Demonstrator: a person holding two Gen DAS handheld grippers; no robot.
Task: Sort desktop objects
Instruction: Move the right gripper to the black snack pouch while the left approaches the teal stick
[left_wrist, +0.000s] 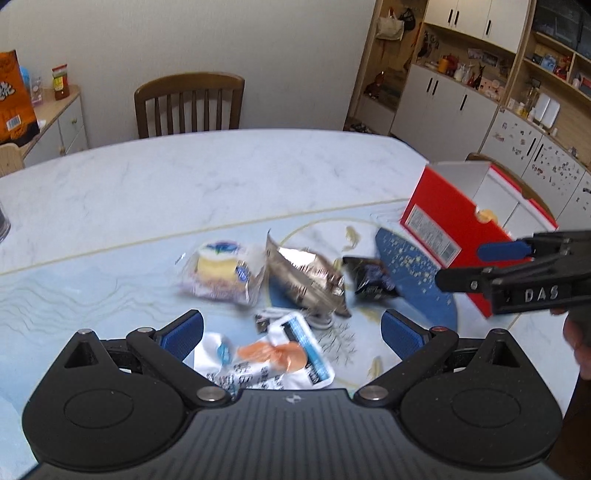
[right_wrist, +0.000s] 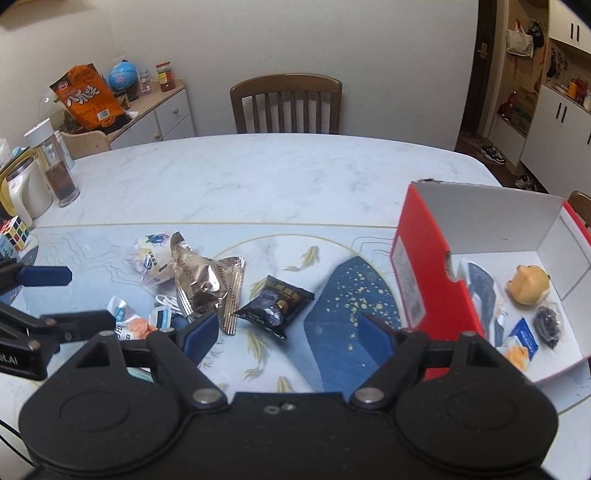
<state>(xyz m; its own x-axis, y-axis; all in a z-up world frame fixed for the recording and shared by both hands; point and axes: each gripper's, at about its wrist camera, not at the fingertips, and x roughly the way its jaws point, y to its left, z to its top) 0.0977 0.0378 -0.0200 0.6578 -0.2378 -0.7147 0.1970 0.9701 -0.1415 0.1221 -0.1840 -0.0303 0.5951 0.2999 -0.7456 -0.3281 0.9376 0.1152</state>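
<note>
Several snack packets lie on the blue-patterned table mat (right_wrist: 332, 339): a cake packet (right_wrist: 153, 258), a crumpled foil packet (right_wrist: 207, 284), a black packet (right_wrist: 275, 304) and a white packet with orange print (left_wrist: 269, 358). My left gripper (left_wrist: 293, 332) is open, with the white packet lying between and below its fingers. My right gripper (right_wrist: 288, 332) is open just above the black packet, holding nothing. At the right stands an open red box (right_wrist: 424, 280) holding a yellow toy (right_wrist: 528, 284) and small packets. Each gripper shows in the other's view: the right gripper (left_wrist: 476, 264), the left gripper (right_wrist: 62, 297).
A white cable (right_wrist: 166, 301) lies under the foil packet. A Rubik's cube (right_wrist: 14, 232), a kettle (right_wrist: 26, 192) and a glass jar (right_wrist: 59, 170) stand at the table's left edge. A wooden chair (right_wrist: 286, 105) is behind the table. A side cabinet (right_wrist: 159, 114) stands at the back left.
</note>
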